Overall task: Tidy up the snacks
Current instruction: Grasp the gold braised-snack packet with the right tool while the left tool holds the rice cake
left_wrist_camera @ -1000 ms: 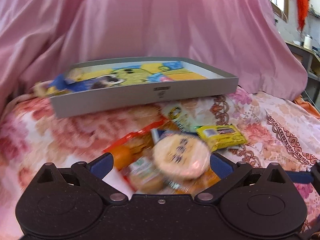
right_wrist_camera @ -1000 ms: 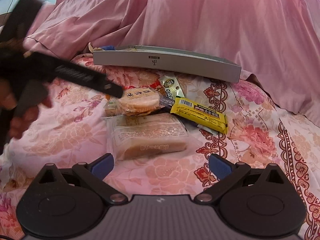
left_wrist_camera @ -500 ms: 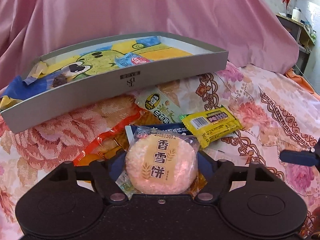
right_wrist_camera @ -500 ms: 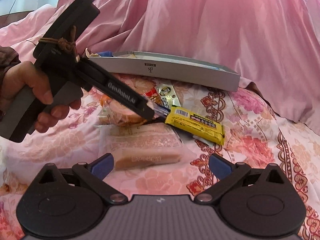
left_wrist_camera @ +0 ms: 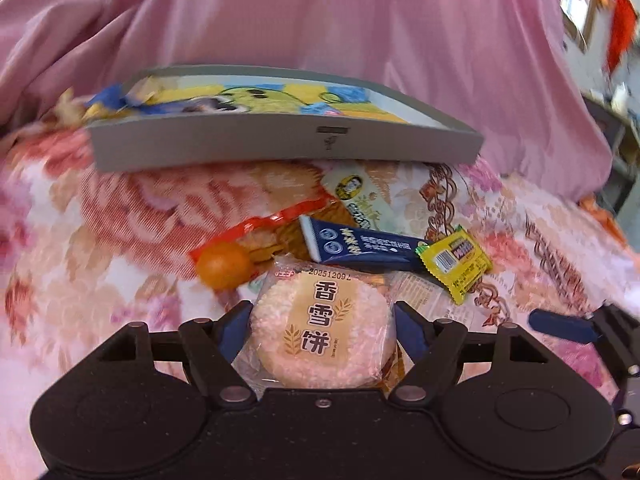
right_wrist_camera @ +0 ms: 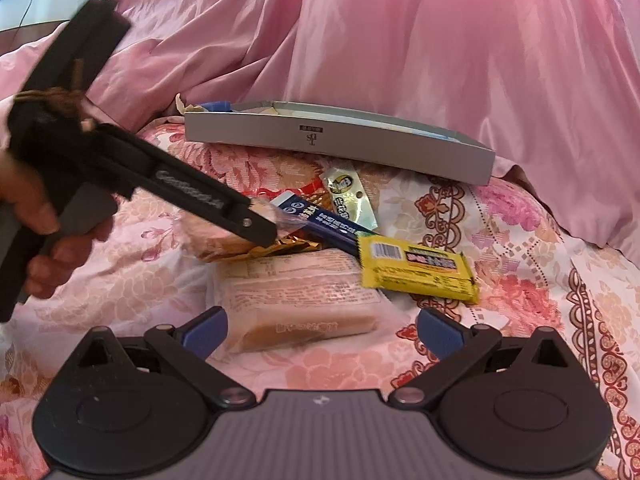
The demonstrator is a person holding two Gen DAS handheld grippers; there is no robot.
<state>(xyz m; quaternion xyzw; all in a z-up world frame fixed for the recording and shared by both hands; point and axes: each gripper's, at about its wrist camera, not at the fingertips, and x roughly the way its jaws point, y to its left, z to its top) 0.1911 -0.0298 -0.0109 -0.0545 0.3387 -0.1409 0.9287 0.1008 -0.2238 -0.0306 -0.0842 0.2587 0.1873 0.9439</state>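
Note:
My left gripper (left_wrist_camera: 316, 330) is shut on a round pink rice cracker packet (left_wrist_camera: 320, 326) and holds it just above the snack pile; it also shows in the right wrist view (right_wrist_camera: 260, 226). The pile holds a dark blue bar (left_wrist_camera: 360, 246), a yellow bar (left_wrist_camera: 456, 266), an orange-red packet (left_wrist_camera: 256, 232) and a pale green packet (left_wrist_camera: 356, 198). A grey tray (left_wrist_camera: 280, 148) with several snacks stands behind. My right gripper (right_wrist_camera: 320, 330) is open and empty, just in front of a clear-wrapped cake (right_wrist_camera: 296, 300).
Everything lies on a floral bedspread (right_wrist_camera: 540, 264). A pink satin cover (right_wrist_camera: 400, 40) rises behind the tray. A small orange fruit (left_wrist_camera: 224, 266) sits at the pile's left. My right gripper's blue fingertip (left_wrist_camera: 560, 326) shows at the left wrist view's right edge.
My left gripper closed on the rice cracker packet and lifted it off the pile, uncovering the dark blue bar. The view of the tray shifted. My right gripper stayed open and nearly still.

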